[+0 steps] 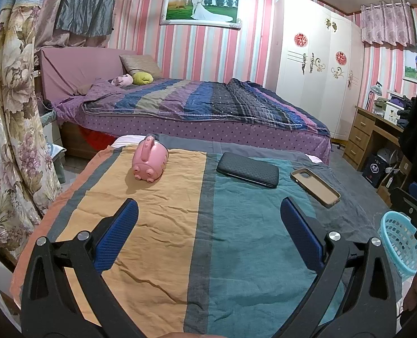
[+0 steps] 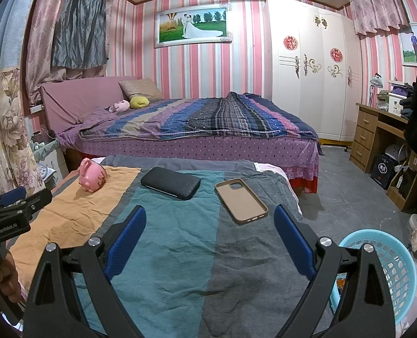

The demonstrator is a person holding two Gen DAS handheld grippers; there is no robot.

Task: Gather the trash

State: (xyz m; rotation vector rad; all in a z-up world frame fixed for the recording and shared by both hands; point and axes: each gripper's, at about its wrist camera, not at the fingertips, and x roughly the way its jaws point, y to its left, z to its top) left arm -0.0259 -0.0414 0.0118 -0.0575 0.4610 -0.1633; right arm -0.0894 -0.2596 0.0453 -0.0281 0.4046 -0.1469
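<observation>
Both grippers – left point(image 1: 208, 211) & right point(image 2: 210, 219) – hung over the cloth point(image 2: 163, 242) w/ jaws wide apart, holding nothing. The basket point(image 2: 397, 264) sat at the right edge by the right gripper. No clear trash showed – just a pig point(image 1: 150, 159), wallet point(image 2: 170, 183), case point(image 2: 240, 200). Best bet: go slow, pick one thing, grab it in the middle.

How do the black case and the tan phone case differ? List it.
The black case is dark, textured and lies closed side up; the tan phone case is beige, smooth and lies hollow side up, camera cutout showing. The black one sits nearer the pink piggy bank. Both lie flat on the striped cloth.
</observation>
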